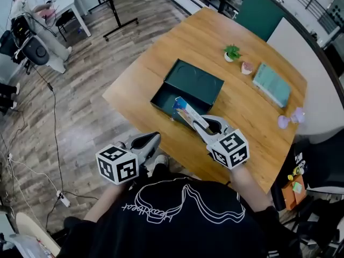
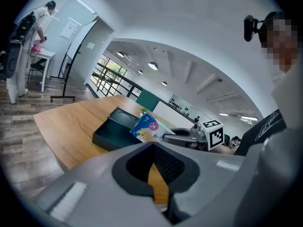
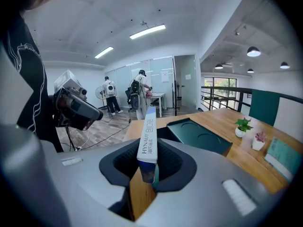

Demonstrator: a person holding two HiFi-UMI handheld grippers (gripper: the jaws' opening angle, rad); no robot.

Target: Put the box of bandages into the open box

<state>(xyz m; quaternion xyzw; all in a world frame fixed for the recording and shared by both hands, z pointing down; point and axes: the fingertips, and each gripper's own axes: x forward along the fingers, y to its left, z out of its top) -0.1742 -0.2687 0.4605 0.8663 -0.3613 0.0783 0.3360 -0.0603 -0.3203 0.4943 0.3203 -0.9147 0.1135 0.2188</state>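
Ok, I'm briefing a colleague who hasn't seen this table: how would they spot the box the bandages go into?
Start at the wooden table. Near its left edge, just beyond the bandage box in the right gripper, lies the open box. It is the only dark green hollow tray; the paler teal slab to its right is flat.

Bandage box (image 3: 147,141), thin blue-and-white carton with a pink mark, clamped edge-up between the right claw's (image 1: 198,125) jaws, sticking out ahead of them, tilted over the near end of the open box (image 1: 196,82), dark green, lid laid back, just ahead of the claw
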